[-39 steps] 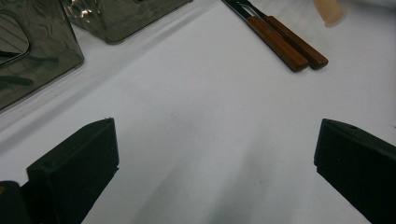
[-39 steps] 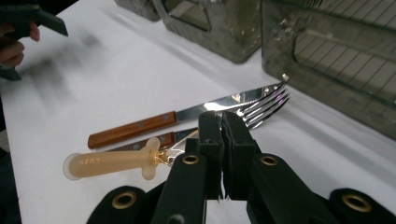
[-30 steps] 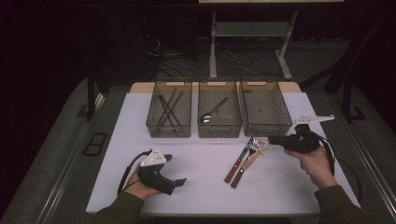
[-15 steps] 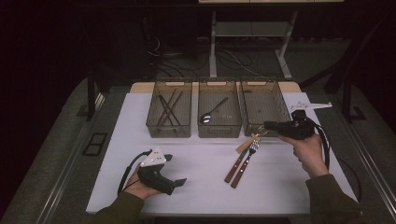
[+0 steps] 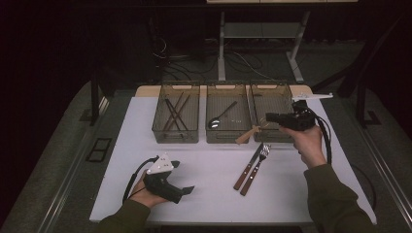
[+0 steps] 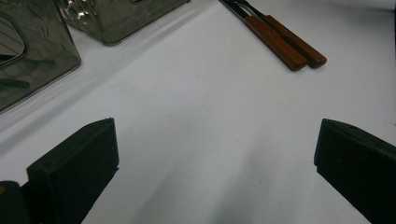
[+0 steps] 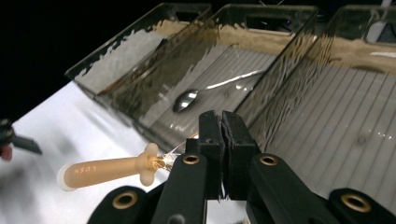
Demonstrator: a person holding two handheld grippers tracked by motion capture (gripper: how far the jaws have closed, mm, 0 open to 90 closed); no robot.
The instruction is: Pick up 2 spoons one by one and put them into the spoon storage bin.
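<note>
White tabletop [image 5: 204, 160] — dark room

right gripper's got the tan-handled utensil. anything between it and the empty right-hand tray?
Only the tray's own near wall. The right gripper holds the tan-handled utensil by its metal end at the front rim of the clear right-hand tray, handle sticking out over the white table. Nothing lies in that tray.

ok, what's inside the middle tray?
The middle tray holds one metal spoon, bowl towards the person, lying on the ribbed floor. Nothing else is visible in it; its near floor edge is blurred by the tinted front wall.
</note>
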